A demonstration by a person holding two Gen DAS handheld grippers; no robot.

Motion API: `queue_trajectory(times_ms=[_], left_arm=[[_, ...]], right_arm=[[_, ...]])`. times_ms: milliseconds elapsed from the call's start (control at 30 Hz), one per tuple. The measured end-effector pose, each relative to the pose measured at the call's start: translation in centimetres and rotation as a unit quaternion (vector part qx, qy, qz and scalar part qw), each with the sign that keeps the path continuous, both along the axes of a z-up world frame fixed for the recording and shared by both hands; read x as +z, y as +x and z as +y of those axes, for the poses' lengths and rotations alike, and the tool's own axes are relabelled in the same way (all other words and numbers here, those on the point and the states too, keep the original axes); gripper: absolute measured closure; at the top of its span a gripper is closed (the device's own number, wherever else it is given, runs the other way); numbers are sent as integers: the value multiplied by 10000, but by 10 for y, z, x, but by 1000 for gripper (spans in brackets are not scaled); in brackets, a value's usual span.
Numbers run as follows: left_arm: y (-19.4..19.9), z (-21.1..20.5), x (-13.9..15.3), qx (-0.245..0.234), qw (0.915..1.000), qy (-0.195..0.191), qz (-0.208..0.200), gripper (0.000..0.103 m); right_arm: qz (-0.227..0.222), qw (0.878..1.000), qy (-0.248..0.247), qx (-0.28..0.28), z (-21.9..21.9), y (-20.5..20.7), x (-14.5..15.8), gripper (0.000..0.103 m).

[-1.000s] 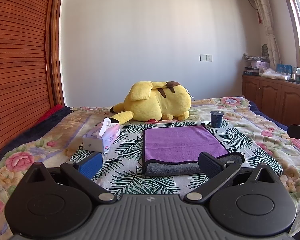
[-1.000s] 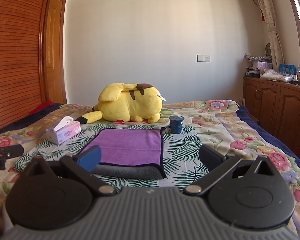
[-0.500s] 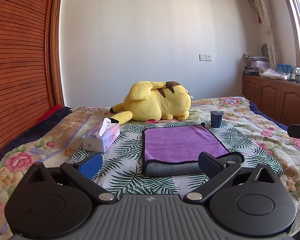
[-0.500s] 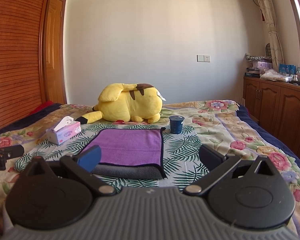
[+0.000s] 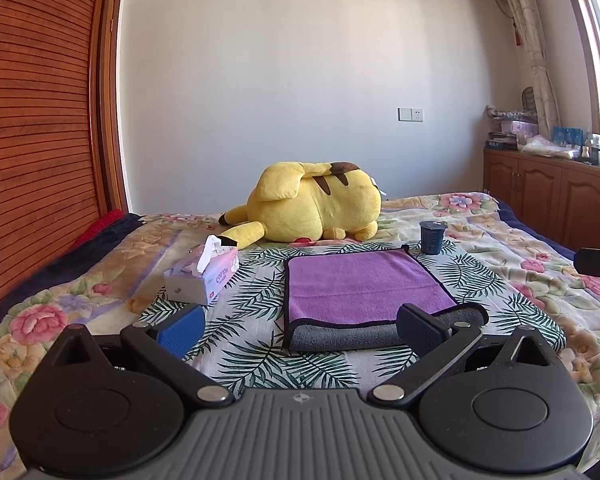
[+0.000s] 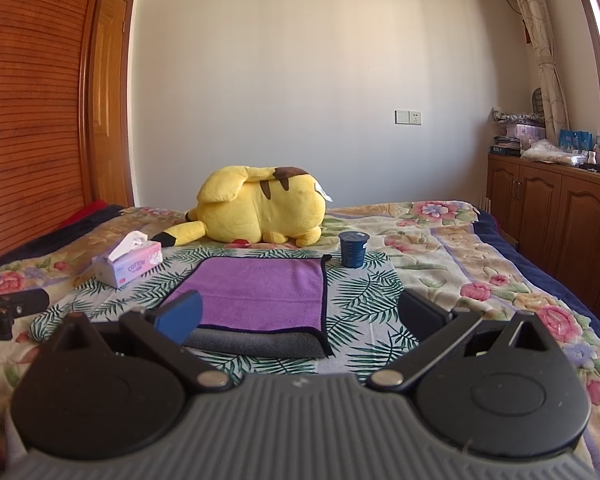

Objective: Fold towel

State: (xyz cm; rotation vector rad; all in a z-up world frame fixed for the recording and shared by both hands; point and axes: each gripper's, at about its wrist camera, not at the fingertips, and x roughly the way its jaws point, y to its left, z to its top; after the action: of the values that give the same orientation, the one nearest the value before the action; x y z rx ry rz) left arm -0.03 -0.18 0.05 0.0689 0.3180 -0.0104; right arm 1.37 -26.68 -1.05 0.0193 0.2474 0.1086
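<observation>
Lying flat on the bed (image 5: 500, 236): purple towel (image 5: 364, 284), folded, grey side showing along its near edge. Behind towel: Pikachu plush (image 5: 316, 208), blue cup (image 5: 432, 237). Left of towel: tissue box (image 5: 204, 276). Left tool (image 5: 300, 326) and right tool (image 6: 300, 316): both spread, holding nothing, just short of towel.

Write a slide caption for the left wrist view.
Open left tool faces the purple towel lying flat on the bed.

Towel (image 5: 364, 286) (image 6: 260, 294): purple face up, dark trim, grey reverse exposed at the near edge where it is doubled over. It is laid flat on the leaf-print cloth on the bed, roughly rectangular, with a small loop seen at the far right corner.
</observation>
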Motion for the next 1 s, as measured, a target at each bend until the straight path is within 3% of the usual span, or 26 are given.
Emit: queue_trajectory(times_ms=[733, 1000], left_arm=[[0, 0, 0, -5, 10000, 6, 16, 16], [7, -3, -4, -130, 9997, 57, 221, 16]], right_arm=[[-1, 10000, -4, 11, 0, -1, -2, 0], [124, 9999, -44, 86, 5, 8, -4, 0]])
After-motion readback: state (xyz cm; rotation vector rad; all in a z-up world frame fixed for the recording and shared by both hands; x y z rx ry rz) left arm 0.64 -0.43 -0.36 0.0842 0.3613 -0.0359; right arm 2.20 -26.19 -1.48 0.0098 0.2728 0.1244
